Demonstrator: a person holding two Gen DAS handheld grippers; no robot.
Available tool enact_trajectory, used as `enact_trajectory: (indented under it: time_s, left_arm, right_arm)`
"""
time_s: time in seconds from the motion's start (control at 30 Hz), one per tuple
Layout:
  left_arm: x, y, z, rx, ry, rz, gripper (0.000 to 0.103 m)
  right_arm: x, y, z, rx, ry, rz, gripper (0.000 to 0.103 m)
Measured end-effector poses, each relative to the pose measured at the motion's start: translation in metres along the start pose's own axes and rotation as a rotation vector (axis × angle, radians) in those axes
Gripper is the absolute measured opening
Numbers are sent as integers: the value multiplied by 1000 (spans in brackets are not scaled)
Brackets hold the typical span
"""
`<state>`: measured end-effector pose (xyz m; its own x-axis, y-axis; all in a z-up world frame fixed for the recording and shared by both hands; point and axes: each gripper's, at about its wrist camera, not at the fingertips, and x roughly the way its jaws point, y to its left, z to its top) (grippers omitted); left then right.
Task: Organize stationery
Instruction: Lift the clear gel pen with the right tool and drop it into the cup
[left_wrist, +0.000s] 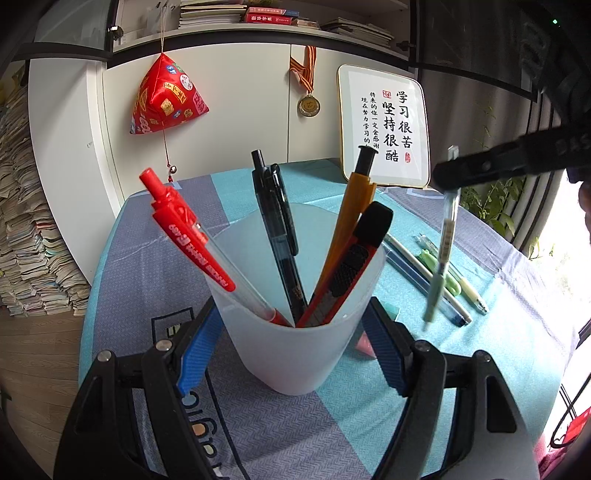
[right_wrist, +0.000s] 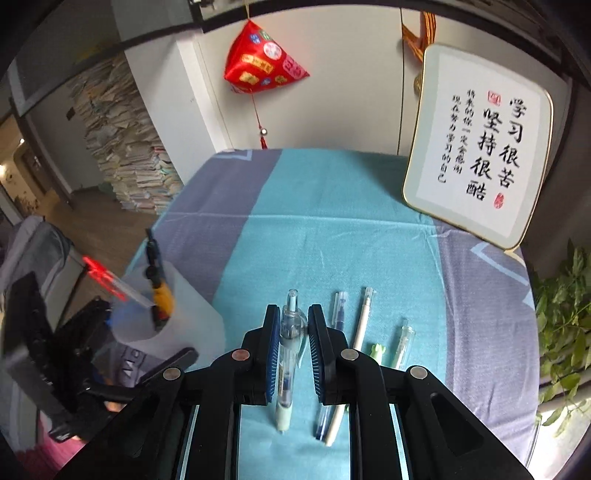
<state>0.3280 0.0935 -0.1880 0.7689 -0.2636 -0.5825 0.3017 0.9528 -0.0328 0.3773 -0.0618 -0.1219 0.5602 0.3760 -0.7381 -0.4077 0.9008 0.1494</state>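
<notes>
My left gripper is shut on a translucent white pen cup that stands on the table. The cup holds a red pen, a black pen, an orange pen and a red-and-black utility knife. My right gripper is shut on a clear pen with a pale green grip and holds it above the table; in the left wrist view the pen hangs nearly upright to the right of the cup. The cup also shows in the right wrist view at lower left.
Several pens lie on the blue and grey cloth right of the cup. A framed calligraphy board leans at the back right. A pink eraser lies behind the cup. Plants stand at the right; stacked books at left.
</notes>
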Motion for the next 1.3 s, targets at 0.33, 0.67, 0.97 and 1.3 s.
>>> enact_trajectory:
  time_s: [0.33,0.67,0.97,1.3]
  left_arm:
    - [0,0,0,-1,1,-1,75]
    - [0,0,0,-1,0,0,75]
    - [0,-1,0,1,0,0,75]
    - [1,-2,-1,3,0,-1,75]
  right_arm:
    - [-101,50,30,-118,-262,32,16]
    - [-85,91,54,-197,-281,102,16]
    - [-24,82,54,-156,-208,81,16]
    - [6,76,36,-145,-109,88,16]
